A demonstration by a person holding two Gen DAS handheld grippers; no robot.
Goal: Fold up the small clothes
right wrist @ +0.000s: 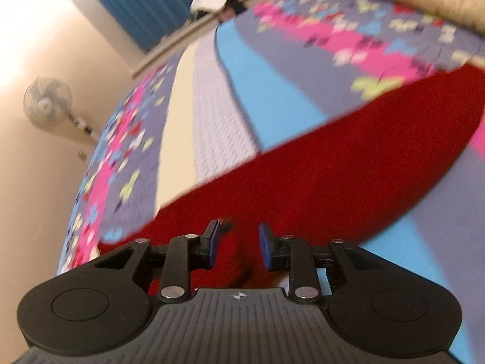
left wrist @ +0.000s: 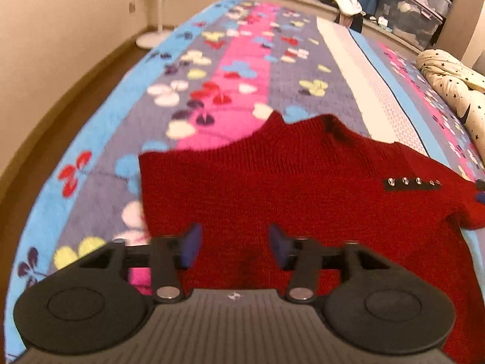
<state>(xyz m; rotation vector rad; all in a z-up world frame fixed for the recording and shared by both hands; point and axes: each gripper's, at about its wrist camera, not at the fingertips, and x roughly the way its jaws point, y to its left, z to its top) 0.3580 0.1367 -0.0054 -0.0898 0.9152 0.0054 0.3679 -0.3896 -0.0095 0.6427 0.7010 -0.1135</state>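
Across the lower half of the left wrist view, a red knitted sweater [left wrist: 303, 188] lies flat on the butterfly-print bed cover [left wrist: 212, 69]. The left hand-held gripper [left wrist: 233, 247] hovers over its hem, jaws spread and empty. The right hand-held gripper [right wrist: 238, 247] is likewise spread, though blur hides whether it touches the knit. The sweater looks soft, light and limp; a hem corner or shoulder edge seems the best hold.

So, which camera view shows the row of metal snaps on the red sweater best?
The left wrist view: the red sweater lies fairly sharp there, and the snaps show on a dark strip near its shoulder. The right wrist view shows only blurred red knit, with no snaps visible.
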